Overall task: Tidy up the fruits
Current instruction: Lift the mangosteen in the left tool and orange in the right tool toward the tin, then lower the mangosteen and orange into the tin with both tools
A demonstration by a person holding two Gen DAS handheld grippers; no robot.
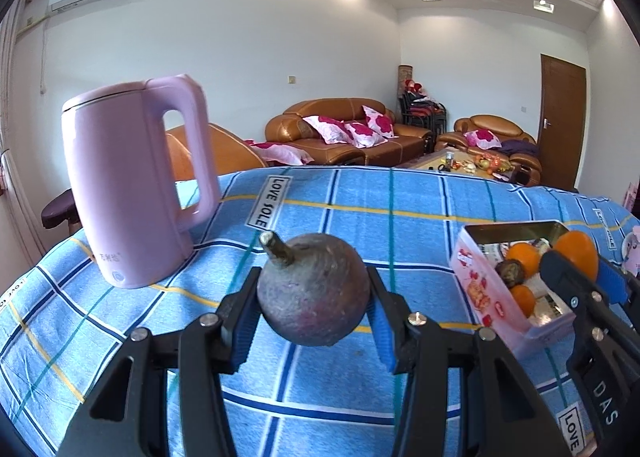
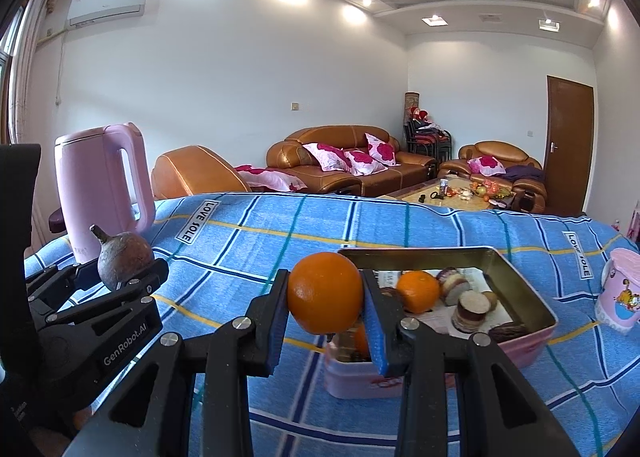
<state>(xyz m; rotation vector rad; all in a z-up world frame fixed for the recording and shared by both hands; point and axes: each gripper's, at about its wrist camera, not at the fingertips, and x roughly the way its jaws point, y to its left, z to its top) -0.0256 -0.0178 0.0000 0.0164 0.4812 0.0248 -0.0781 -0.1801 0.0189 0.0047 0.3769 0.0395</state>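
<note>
A dark purple-brown round fruit [image 1: 312, 297] with a stubby stem sits between the blue pads of my left gripper [image 1: 314, 277], which is shut on it above the blue checked cloth. My right gripper [image 2: 325, 281] is shut on an orange [image 2: 325, 297], held just over the near left corner of a pink tin box [image 2: 420, 251]. In the box lie another orange [image 2: 418, 291], cut purple-and-white slices [image 2: 470, 309] and some dark pieces. In the right wrist view, the left gripper [image 2: 120, 273] and its fruit [image 2: 124, 253] are at the far left. The left wrist view has the box [image 1: 516, 227] at the right.
A tall pink kettle [image 1: 136, 185] stands on the cloth at the back left. A pink printed cup [image 2: 618, 293] is to the right of the box. The blue checked cloth [image 2: 280, 237] covers the table. Behind are brown sofas and a low coffee table.
</note>
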